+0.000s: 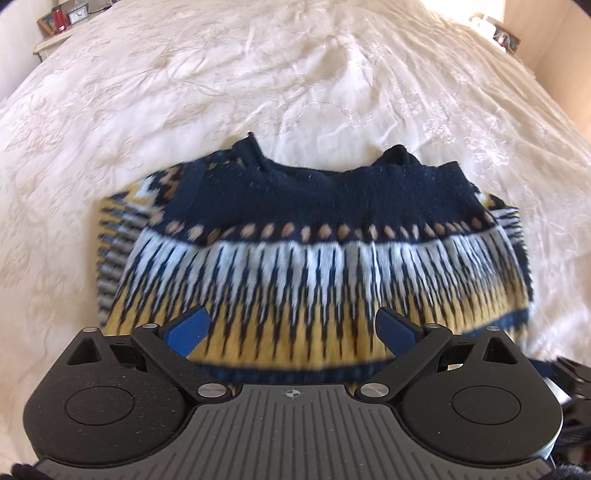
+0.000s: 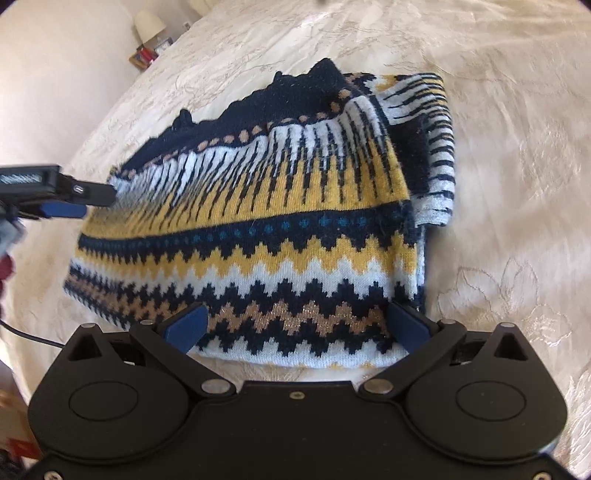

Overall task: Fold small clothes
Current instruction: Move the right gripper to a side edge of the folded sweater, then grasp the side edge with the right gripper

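Both claws are spread wide, gripping nothing. The left claw hangs over the folded sweater; the sweater's near edge lies between the right claw's fingers. Open bedspread stretches beyond.

One sweater on one bedspread, two grippers (four blue pads).

bedspread: cream, embroidered, creased | nightstand: clock, red item | lamp: white, by wall
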The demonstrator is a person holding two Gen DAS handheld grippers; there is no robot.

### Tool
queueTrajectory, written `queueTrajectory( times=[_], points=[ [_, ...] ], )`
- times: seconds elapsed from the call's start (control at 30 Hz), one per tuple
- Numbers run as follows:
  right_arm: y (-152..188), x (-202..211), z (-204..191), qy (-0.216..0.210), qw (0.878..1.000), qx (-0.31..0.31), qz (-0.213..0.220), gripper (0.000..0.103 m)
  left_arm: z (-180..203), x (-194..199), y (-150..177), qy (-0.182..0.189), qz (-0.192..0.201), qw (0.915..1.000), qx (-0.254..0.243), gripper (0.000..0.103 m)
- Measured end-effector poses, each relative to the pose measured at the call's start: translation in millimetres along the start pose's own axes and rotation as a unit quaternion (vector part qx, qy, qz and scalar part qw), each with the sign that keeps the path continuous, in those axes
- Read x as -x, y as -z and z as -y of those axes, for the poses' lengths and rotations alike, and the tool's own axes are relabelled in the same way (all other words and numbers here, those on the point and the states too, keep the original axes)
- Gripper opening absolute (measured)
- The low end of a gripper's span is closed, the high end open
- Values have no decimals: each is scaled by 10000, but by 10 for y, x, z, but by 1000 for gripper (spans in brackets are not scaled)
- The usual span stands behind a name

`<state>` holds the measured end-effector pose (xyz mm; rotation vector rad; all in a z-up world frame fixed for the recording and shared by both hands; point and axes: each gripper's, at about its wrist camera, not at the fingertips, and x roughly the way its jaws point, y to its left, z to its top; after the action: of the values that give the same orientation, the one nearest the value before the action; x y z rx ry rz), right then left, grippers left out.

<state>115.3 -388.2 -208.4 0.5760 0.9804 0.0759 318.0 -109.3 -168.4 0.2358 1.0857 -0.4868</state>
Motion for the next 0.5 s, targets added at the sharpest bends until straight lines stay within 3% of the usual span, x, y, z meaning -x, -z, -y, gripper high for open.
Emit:
queueTrajectory(
  times=[0.2, 0.37, 0.5],
  points=[
    [-159, 111, 297, -628, 9921, -1089, 45, 102, 63, -403, -161, -223, -300, 9993, 46, 98],
    [-348, 234, 401, -449, 9912, -1142, 486, 102, 29, -665, -176, -332, -581, 9977, 80, 103],
    [-523, 195, 575, -507, 9890, -1284, 536, 102, 28, -744, -179, -386, -634, 9972, 59, 103]
  ],
)
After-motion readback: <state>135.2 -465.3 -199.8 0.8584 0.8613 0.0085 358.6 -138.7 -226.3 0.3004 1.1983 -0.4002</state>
